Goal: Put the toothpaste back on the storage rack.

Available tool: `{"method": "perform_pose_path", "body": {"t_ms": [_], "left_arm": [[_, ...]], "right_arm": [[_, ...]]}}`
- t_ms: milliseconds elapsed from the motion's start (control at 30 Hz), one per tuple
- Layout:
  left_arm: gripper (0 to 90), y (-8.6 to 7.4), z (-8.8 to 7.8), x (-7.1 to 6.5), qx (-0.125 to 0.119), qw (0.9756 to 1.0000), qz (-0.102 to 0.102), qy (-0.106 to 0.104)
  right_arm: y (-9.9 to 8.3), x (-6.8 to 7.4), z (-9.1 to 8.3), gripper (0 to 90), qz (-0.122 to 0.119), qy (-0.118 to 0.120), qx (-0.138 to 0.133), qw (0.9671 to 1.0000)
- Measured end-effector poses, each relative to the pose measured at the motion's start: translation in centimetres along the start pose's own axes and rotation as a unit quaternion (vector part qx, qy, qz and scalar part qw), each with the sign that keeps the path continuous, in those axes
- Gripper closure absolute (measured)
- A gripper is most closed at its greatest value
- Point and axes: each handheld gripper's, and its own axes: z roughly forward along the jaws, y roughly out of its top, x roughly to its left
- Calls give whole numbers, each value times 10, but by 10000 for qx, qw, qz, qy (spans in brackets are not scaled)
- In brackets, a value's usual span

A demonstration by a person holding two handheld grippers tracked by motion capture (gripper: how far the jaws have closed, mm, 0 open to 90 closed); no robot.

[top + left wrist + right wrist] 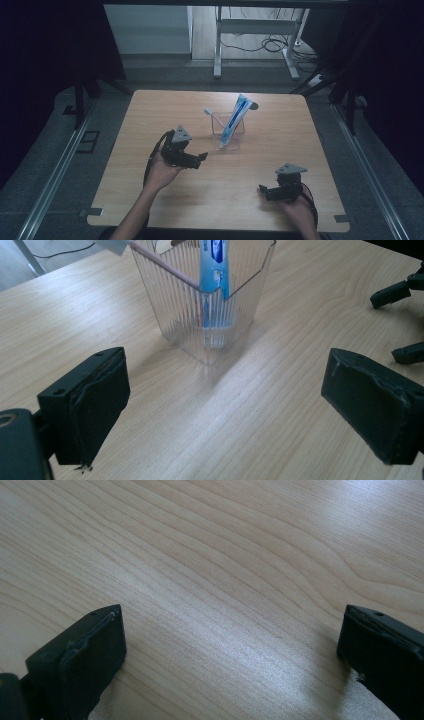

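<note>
A clear ribbed plastic cup (229, 131) (210, 320) stands near the middle of the wooden table (150, 120). In it lean a blue-and-white toothpaste tube (234, 120) (214, 270) and a pink toothbrush (214, 116) (165, 267) with a white head. My left gripper (200, 159) (225, 405) sits open just left of the cup, jaws pointing at it, nothing between them. My right gripper (264, 191) (230, 660) is open low over bare wood near the front right. The right gripper's jaw tips also appear in the left gripper view at the right edge (400, 315).
The table's front edge (220, 227) lies close to both hands. Beyond the far edge stand a desk frame (260, 35) with cables on the floor. Dark curtains flank both sides. Metal rails (55, 170) run along the floor left and right.
</note>
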Motion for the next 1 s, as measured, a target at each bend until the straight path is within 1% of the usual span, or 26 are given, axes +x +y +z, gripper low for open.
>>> {"method": "perform_pose_path", "body": {"t_ms": [233, 433, 600, 800, 1000], "left_arm": [[58, -10, -7, 0, 1, 10000, -33, 16], [58, -19, -12, 2, -24, 9999, -131, 49], [58, -25, -17, 3, -27, 9998, -164, 66], [59, -34, -20, 2, 5, 9998, -147, 120], [58, -45, -22, 1, 47, 9997, -174, 144]], "right_arm": [[0, 0, 0, 0, 17, 3, 5, 10000], [0, 0, 0, 0, -7, 4, 8, 10000], [0, 0, 0, 0, -2, 1, 1, 10000], [0, 0, 0, 0, 9, 6, 10, 10000], [0, 0, 0, 0, 8, 6, 9, 10000]]}}
